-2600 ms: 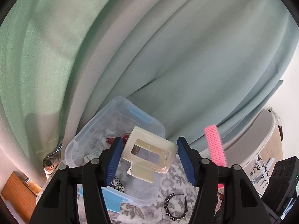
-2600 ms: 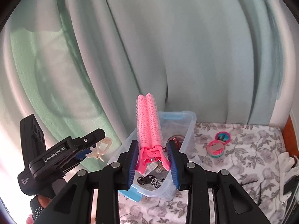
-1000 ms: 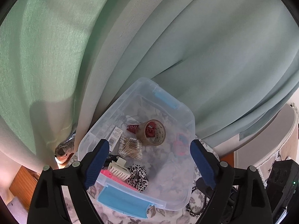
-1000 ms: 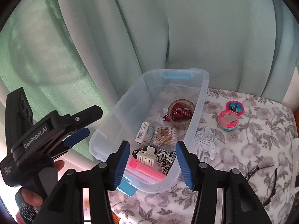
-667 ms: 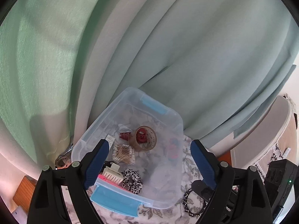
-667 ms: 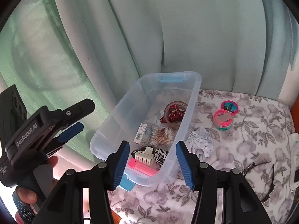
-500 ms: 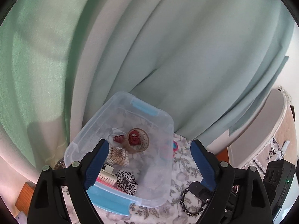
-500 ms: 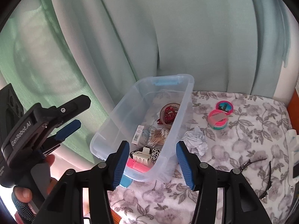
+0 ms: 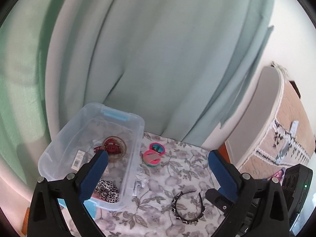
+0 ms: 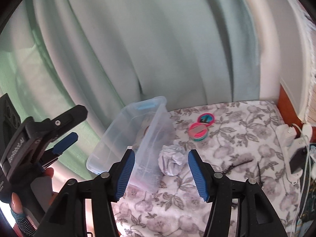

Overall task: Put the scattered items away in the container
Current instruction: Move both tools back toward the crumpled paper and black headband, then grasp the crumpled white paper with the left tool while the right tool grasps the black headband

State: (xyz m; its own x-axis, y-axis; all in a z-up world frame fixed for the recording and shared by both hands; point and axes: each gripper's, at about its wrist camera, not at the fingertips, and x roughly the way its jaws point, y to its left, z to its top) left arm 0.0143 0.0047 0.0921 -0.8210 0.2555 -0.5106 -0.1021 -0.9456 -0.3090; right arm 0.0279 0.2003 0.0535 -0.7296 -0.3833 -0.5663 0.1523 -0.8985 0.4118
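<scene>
Reaching for next item | right gripper (image 10: 161,172) spread, empty, framing crumpled tissue (image 10: 172,162) beside container (image 10: 156,118) | left gripper (image 9: 156,174) spread, empty | next: lower, pinch tissue.

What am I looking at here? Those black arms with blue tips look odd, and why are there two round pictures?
No robot: a person holds a hand-squeezed gripper in each hand, each carrying a wide-angle camera looking along its fingers. One picture comes from the left gripper, the other from the right gripper. Both stand open and hold nothing. On the flowered cloth sits a clear plastic box already holding a tape roll, a red hair claw and a spotted scrunchie. Outside it lie a crumpled white cloth, a stack of pink hair ties, a round compact and a studded headband.
</scene>
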